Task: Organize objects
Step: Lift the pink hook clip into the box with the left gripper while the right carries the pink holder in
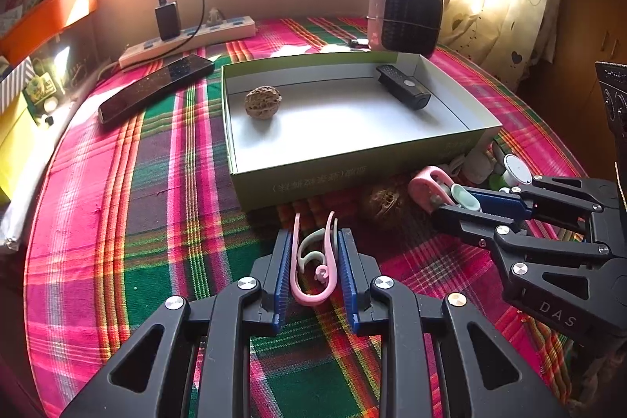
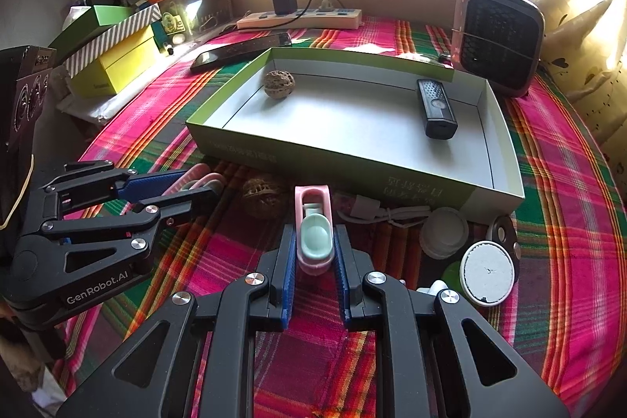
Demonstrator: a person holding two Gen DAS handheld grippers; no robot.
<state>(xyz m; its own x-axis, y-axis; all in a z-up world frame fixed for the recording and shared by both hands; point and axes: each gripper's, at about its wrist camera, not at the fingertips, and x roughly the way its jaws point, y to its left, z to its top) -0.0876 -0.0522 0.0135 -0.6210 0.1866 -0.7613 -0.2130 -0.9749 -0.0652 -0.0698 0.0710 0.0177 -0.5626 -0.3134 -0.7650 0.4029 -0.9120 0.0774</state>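
Note:
My left gripper (image 1: 315, 236) is shut on a pink U-shaped clip (image 1: 309, 298) with a mint hook inside, low over the plaid cloth in front of the green box (image 1: 352, 179). To its right, my right gripper (image 1: 450, 200) is shut on a second pink clip (image 1: 425, 183) with a mint oval pad. In the right wrist view that clip (image 2: 315, 234) sits upright between the blue pads of the right gripper (image 2: 314, 228). The left gripper (image 2: 200, 185) is at the left edge. The box (image 2: 313, 159) holds a walnut (image 2: 278, 84) and a black device (image 2: 435, 108).
A loose walnut (image 2: 263, 194) lies between the grippers, in front of the box. White round lids (image 2: 486, 271) and a white cable (image 2: 388, 212) crowd the box's right corner. Behind are a black remote (image 1: 156, 89), a power strip (image 1: 188, 42) and a small heater (image 1: 405, 16).

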